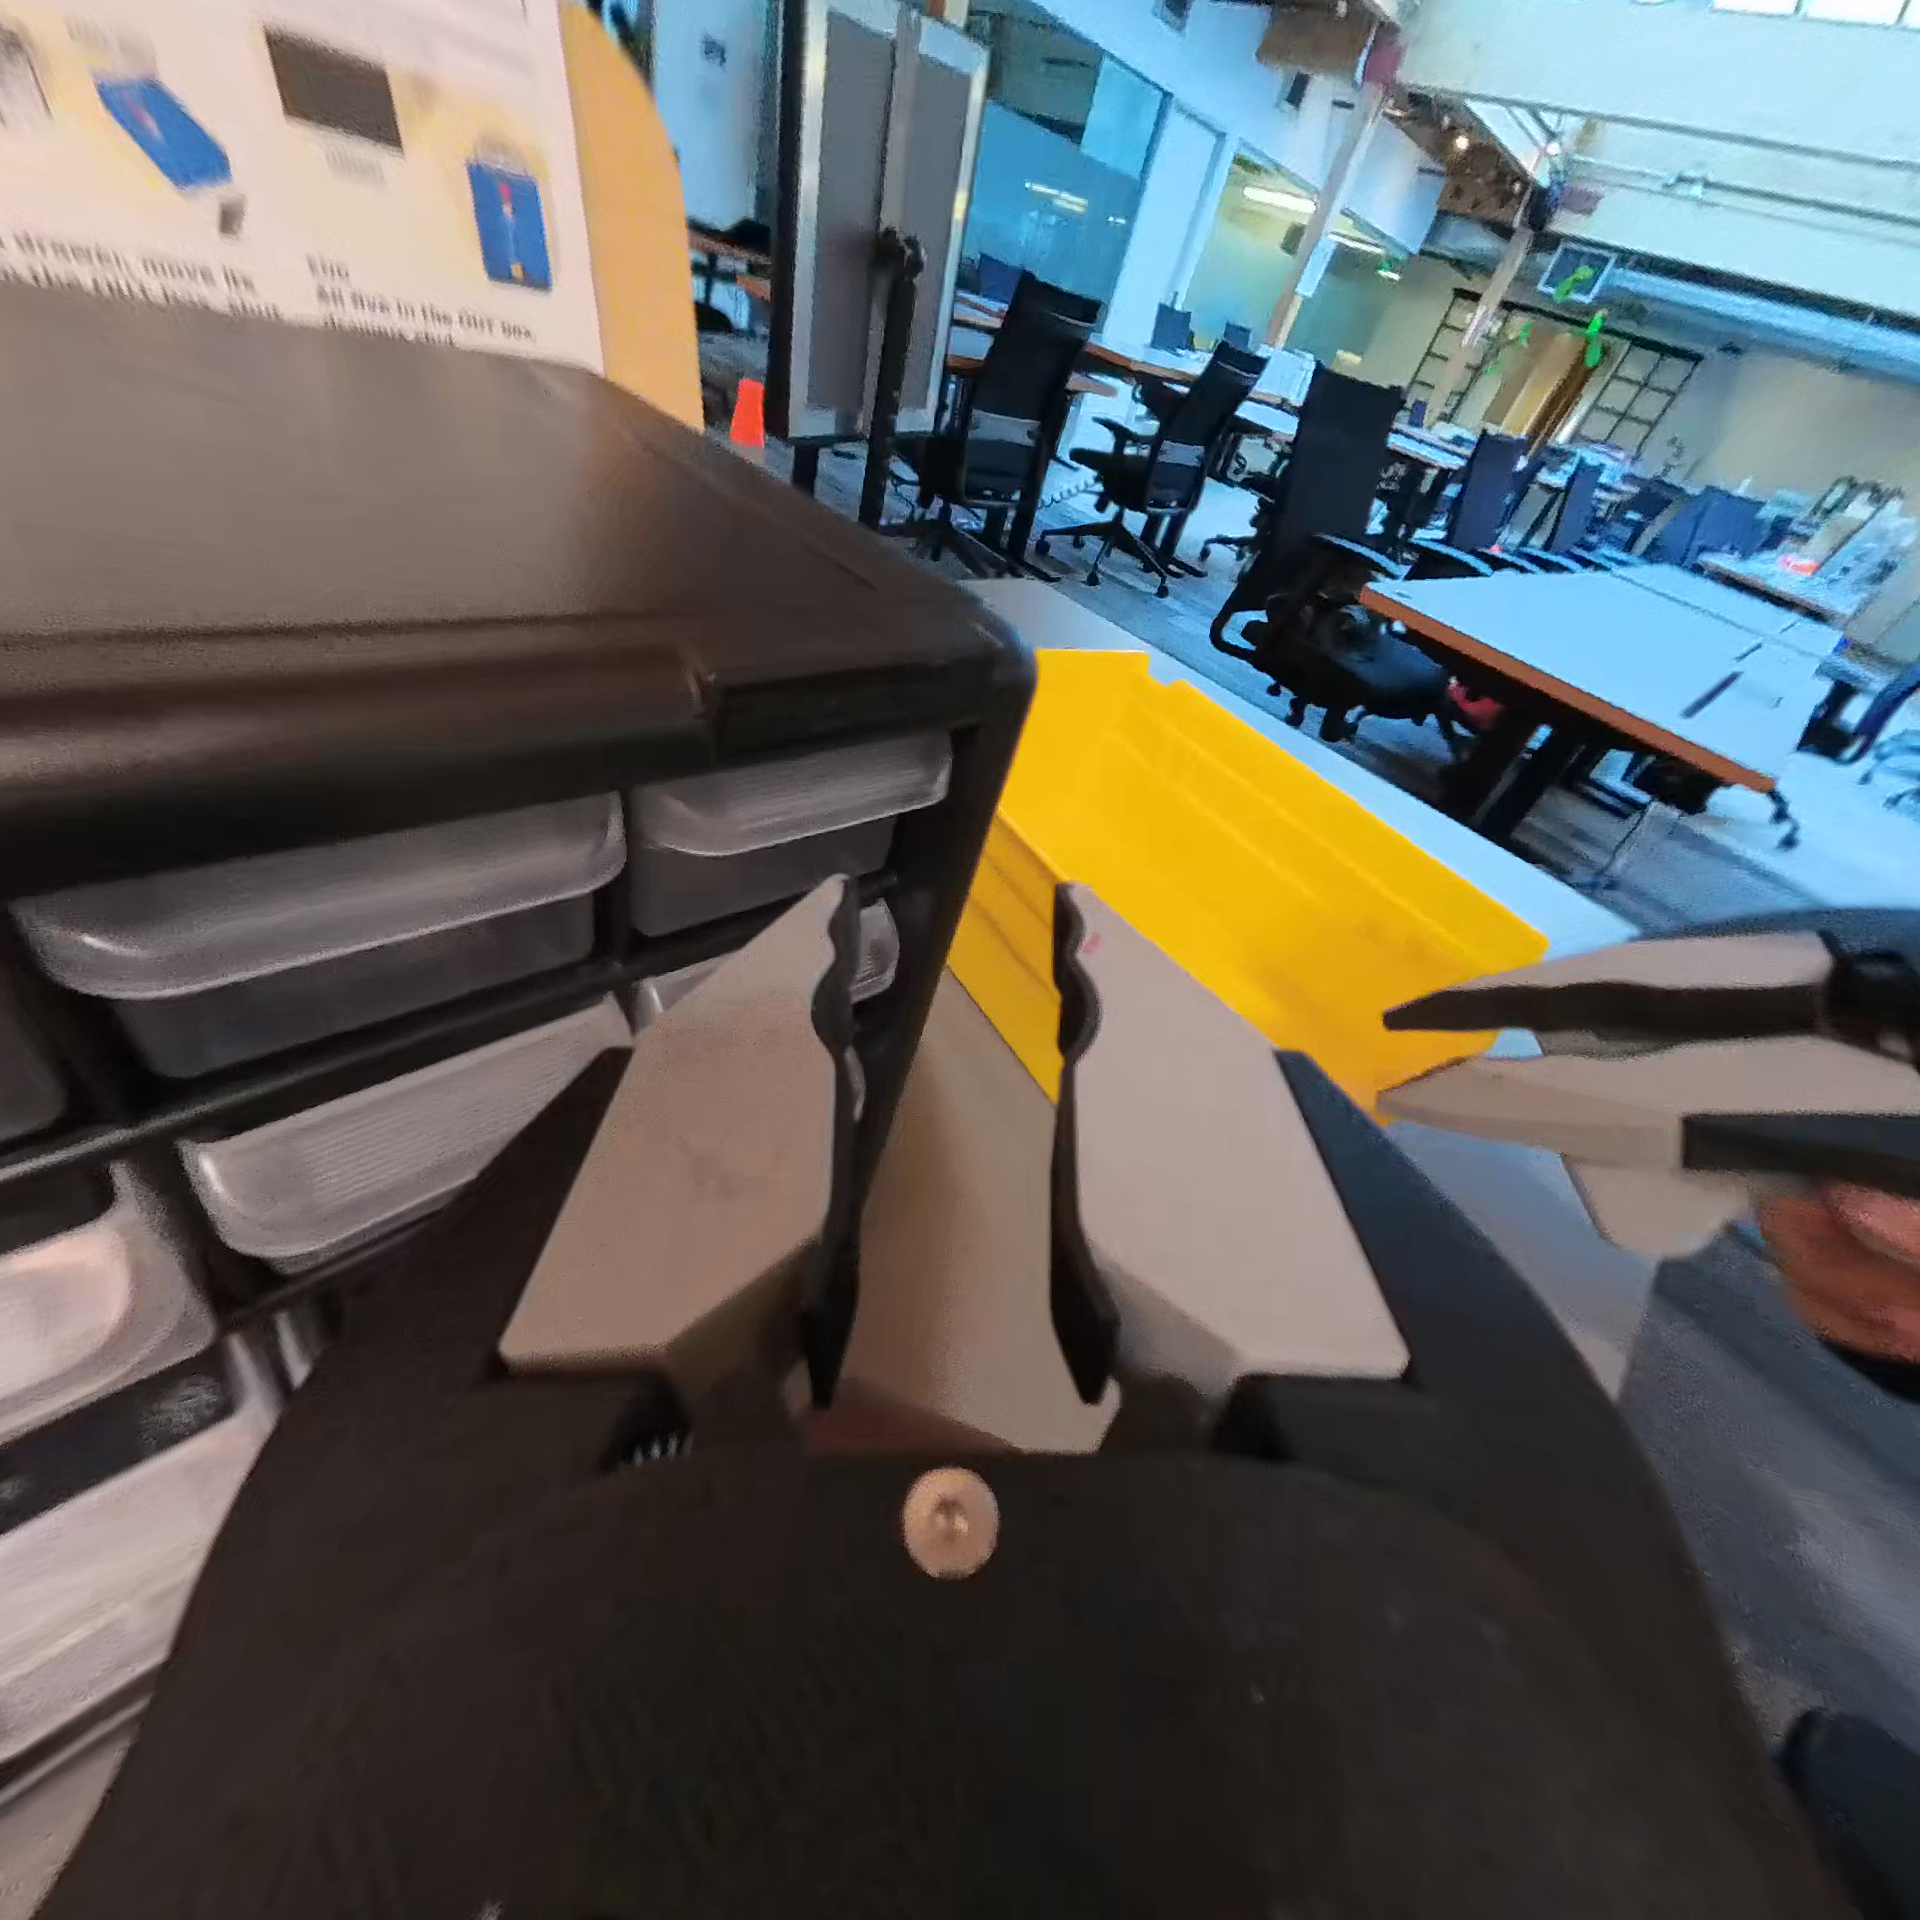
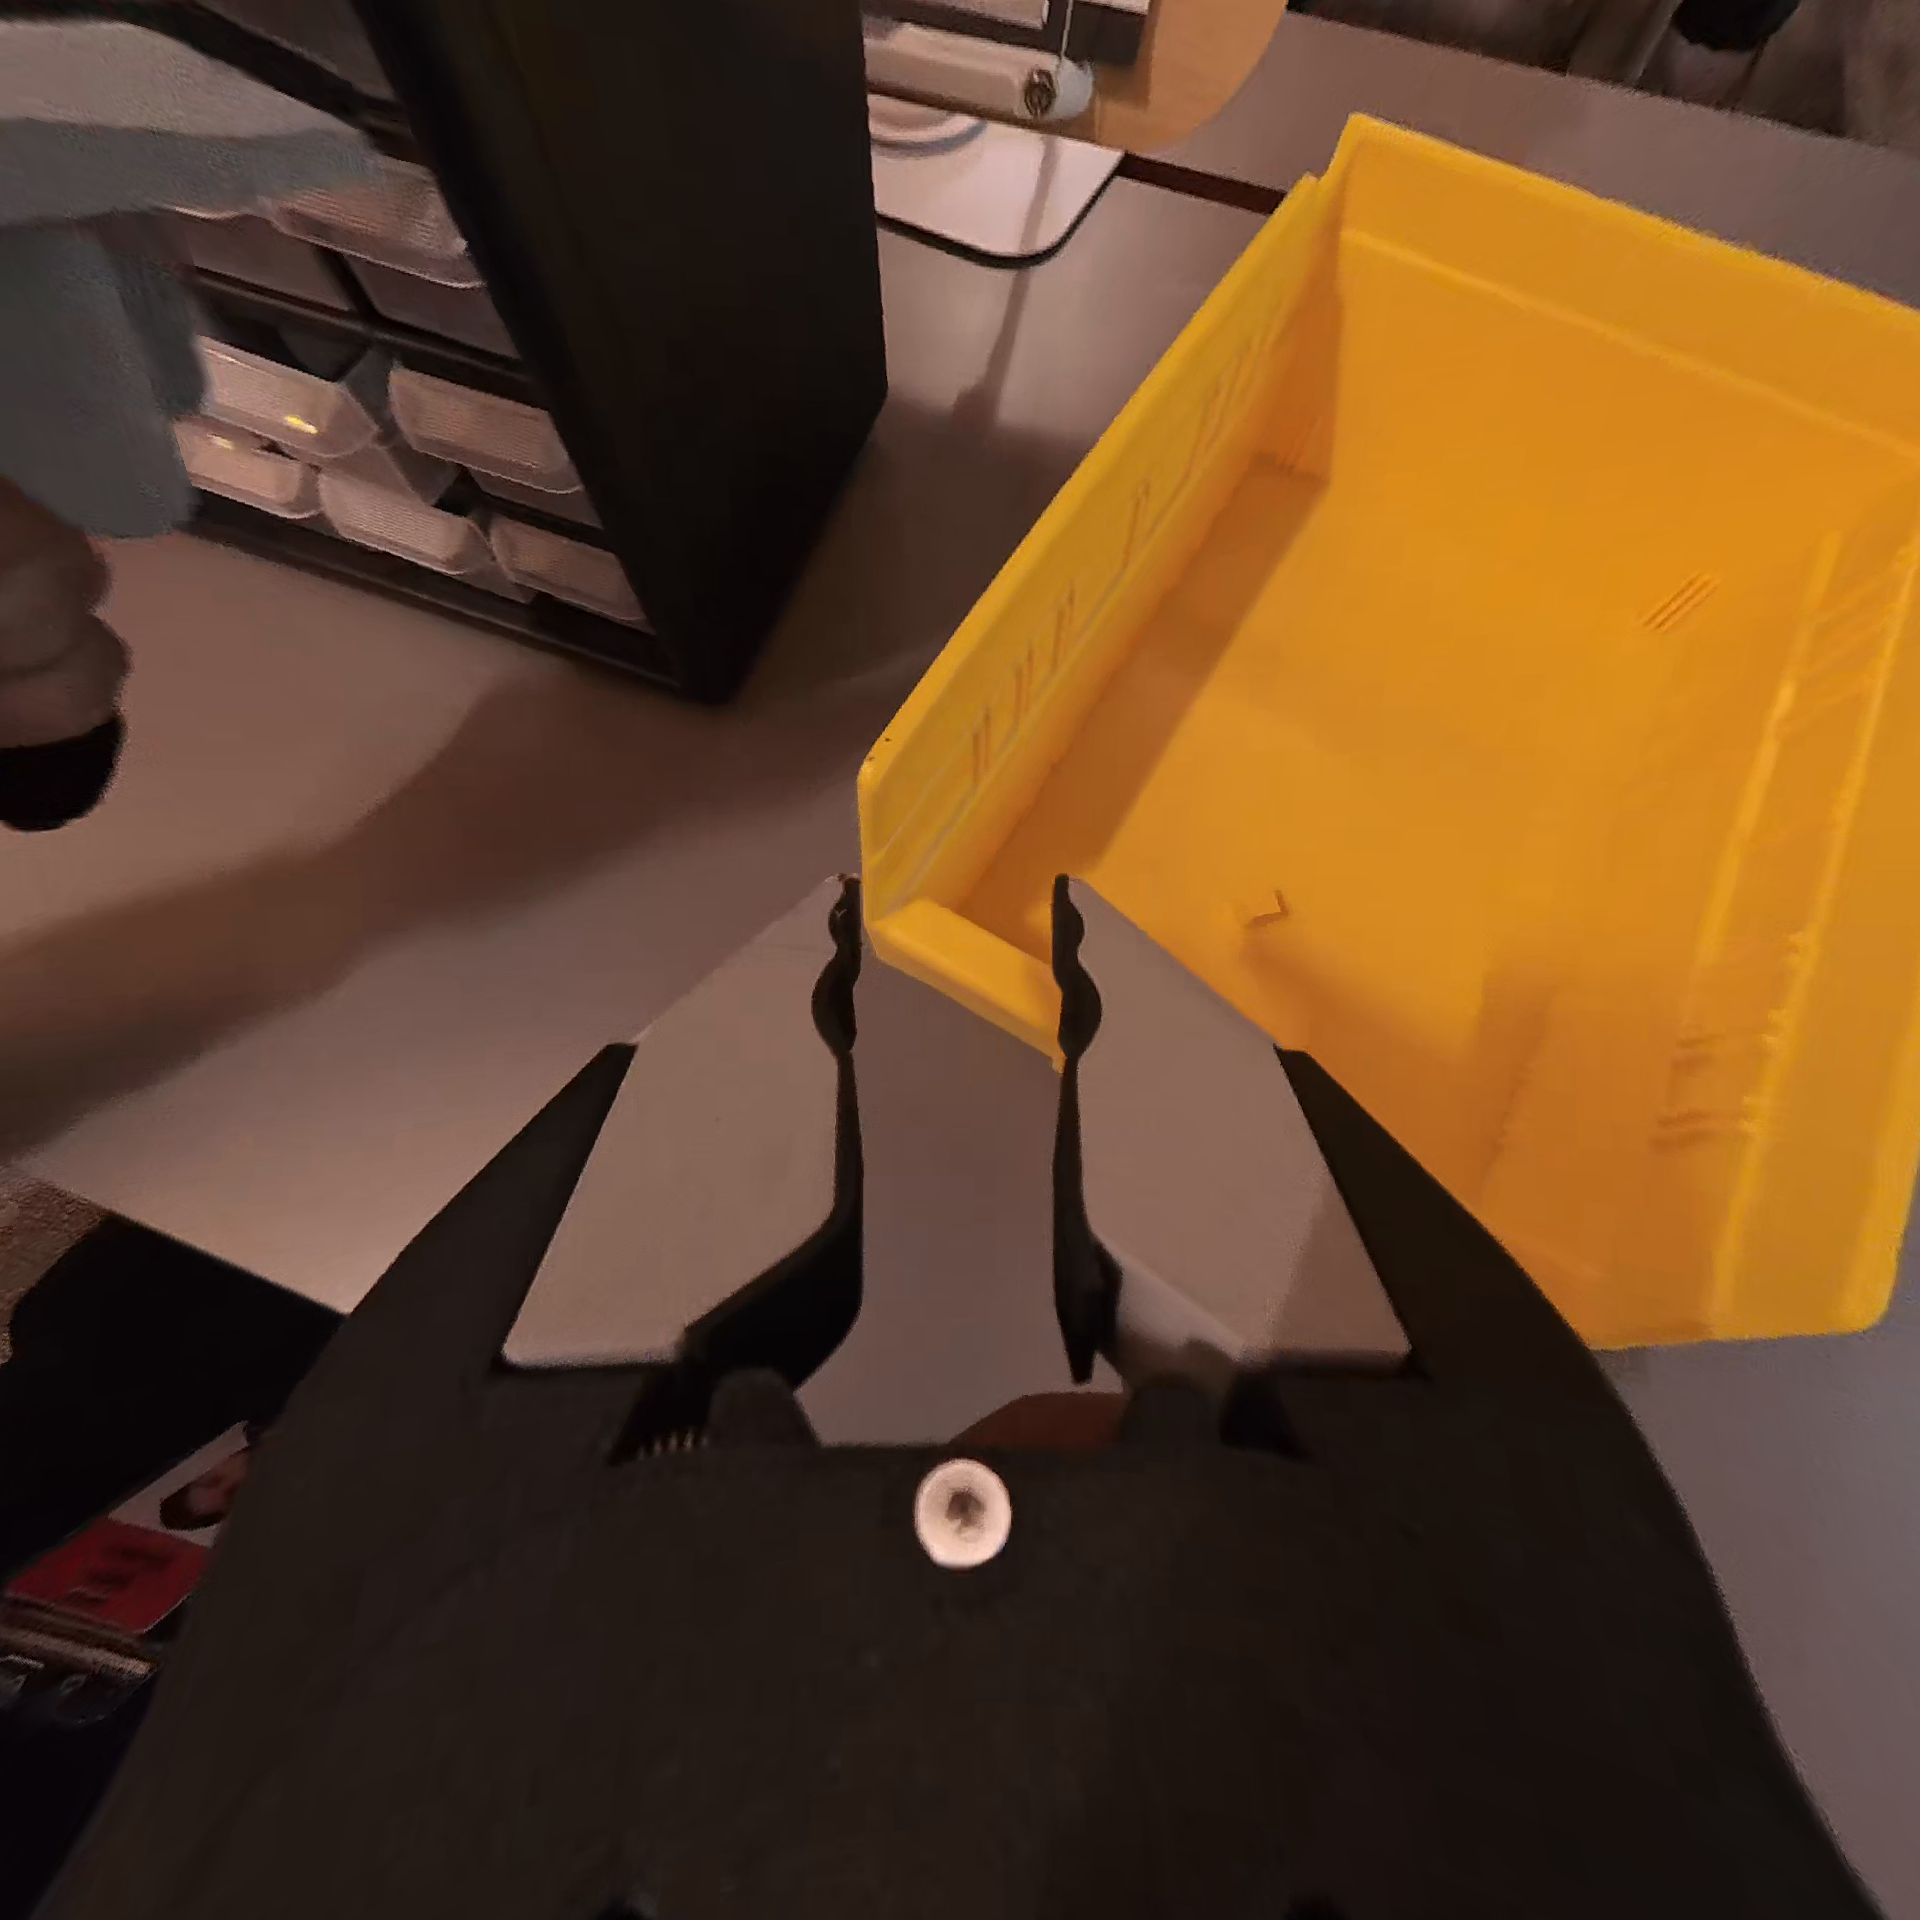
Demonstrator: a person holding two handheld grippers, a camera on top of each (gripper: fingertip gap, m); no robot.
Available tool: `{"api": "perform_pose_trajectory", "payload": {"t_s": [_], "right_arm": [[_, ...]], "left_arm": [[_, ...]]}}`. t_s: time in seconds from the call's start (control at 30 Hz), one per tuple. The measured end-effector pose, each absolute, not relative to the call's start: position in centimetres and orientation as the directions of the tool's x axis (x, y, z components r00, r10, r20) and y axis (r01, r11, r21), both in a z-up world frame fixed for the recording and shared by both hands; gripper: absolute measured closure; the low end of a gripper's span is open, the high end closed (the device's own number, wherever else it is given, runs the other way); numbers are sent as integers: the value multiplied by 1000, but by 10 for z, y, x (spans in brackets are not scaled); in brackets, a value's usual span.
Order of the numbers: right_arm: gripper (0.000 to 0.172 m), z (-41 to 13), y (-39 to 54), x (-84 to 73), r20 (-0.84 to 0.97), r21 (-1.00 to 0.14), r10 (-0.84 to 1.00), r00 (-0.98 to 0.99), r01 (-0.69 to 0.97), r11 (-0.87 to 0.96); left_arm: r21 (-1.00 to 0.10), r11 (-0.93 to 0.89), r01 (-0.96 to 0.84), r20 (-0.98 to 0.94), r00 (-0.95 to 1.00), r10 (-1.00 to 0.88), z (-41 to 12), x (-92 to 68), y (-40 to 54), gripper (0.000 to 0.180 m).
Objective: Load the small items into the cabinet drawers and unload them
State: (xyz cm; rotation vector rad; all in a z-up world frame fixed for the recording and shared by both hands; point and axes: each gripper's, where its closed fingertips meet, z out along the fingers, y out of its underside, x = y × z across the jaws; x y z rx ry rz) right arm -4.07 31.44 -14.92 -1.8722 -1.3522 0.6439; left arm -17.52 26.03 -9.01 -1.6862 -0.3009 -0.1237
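My left gripper (image 1: pixel 954 904) has its jaws parted with nothing between them; it sits just in front of the right front corner of the black cabinet (image 1: pixel 499 540). Its own body hides the cabinet's lower right drawers, and the clear drawers (image 1: pixel 343 925) I can see are too blurred to tell what they hold. My right gripper (image 2: pixel 954 894) is also spread and bare, hovering over the near left corner of the yellow bin (image 2: pixel 1507 790), apart from it as far as I can tell. Only the right view looks into the bin, and I make out no items on its floor. Only the left view shows the cabinet top and the instruction sheet (image 1: pixel 291 156) behind it. The grey table (image 2: pixel 416 883) carries both.
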Motion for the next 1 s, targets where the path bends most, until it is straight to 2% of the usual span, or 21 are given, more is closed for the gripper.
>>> {"api": "perform_pose_trajectory", "payload": {"t_s": [0.03, 0.1, 0.2, 0.33, 0.53, 0.6, 0.7, 0.8, 0.93, 1.0], "right_arm": [[138, -145, 313, -38, 28, -800, 949, 315, 576, -168], [137, -136, 309, -32, 44, -820, 953, 301, 555, -137], [138, -126, 303, -25, 41, -843, 960, 276, 525, -115], [138, -127, 296, -14, 29, -854, 968, 250, 509, -106], [138, -139, 292, -2, 10, -849, 974, 224, 517, -110], [138, -141, 290, 1, 3, -851, 977, 214, 513, -110], [138, -144, 288, 5, 0, -851, 979, 204, 514, -107], [138, -147, 288, 9, -7, -850, 979, 204, 515, -113], [139, -148, 285, 13, -22, -855, 981, 195, 504, -119], [139, -150, 284, 14, -30, -855, 981, 190, 504, -124]], "left_arm": [[-947, -103, 304, 289, 947, 140, -92, -178, 263, 147], [-921, -47, 386, 378, 917, 125, -86, -183, 268, 165], [-848, 8, 529, 529, 848, 38, -77, -183, 273, 167], [-769, 128, 627, 633, 774, 10, -72, -190, 266, 166], [-753, 234, 615, 643, 764, 59, -71, -202, 258, 167], [-732, 266, 628, 656, 755, 23, -67, -199, 258, 155], [-702, 328, 632, 666, 746, -11, -62, -199, 252, 152], [-692, 333, 641, 682, 731, 10, -65, -204, 254, 162], [-654, 357, 667, 703, 710, -39, -63, -203, 253, 160], [-626, 364, 689, 725, 687, -55, -65, -206, 254, 169]]}}
